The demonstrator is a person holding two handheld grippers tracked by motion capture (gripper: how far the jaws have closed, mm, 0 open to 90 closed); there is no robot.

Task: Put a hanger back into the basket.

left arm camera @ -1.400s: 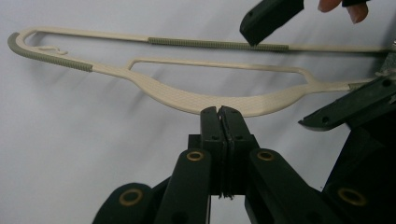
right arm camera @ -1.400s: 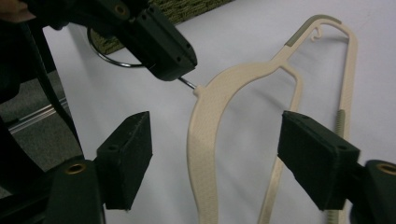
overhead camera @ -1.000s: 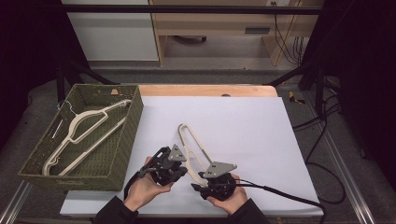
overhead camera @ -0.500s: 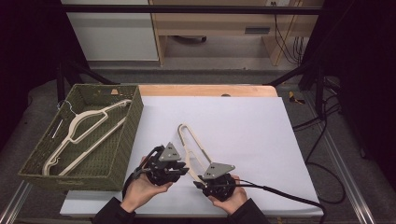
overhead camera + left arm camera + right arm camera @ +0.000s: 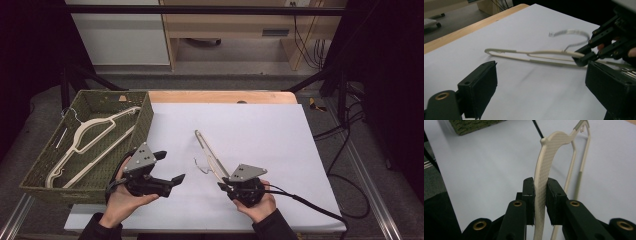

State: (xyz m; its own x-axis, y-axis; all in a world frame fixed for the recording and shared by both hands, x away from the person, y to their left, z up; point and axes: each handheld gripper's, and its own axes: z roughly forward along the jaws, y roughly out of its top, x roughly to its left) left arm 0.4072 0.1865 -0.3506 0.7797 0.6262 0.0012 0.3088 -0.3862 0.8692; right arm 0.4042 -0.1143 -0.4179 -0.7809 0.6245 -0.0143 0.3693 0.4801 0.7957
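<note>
A cream plastic hanger (image 5: 208,151) with a metal hook (image 5: 200,168) lies lengthwise on the white paper, its near end raised. My right gripper (image 5: 223,184) is shut on that near arm; its jaws have just been closing, and the pads press the hanger (image 5: 554,140) from both sides in the right gripper view (image 5: 540,190). My left gripper (image 5: 171,166) hovers to the left of the hanger with nothing between its jaws, which have just been opening wide. In the left gripper view (image 5: 541,68) the hanger (image 5: 536,53) and the right gripper (image 5: 586,55) lie ahead.
A green woven basket (image 5: 145,117) stands at the table's left with another cream hanger (image 5: 90,135) inside. White paper (image 5: 260,130) covers the tabletop; a wooden edge (image 5: 220,96) runs along the back. The right gripper's cable (image 5: 310,205) trails right.
The left gripper let go of the hanger, opened wide and drew away to the left. The right gripper closed on the hanger's near arm and rose slightly.
</note>
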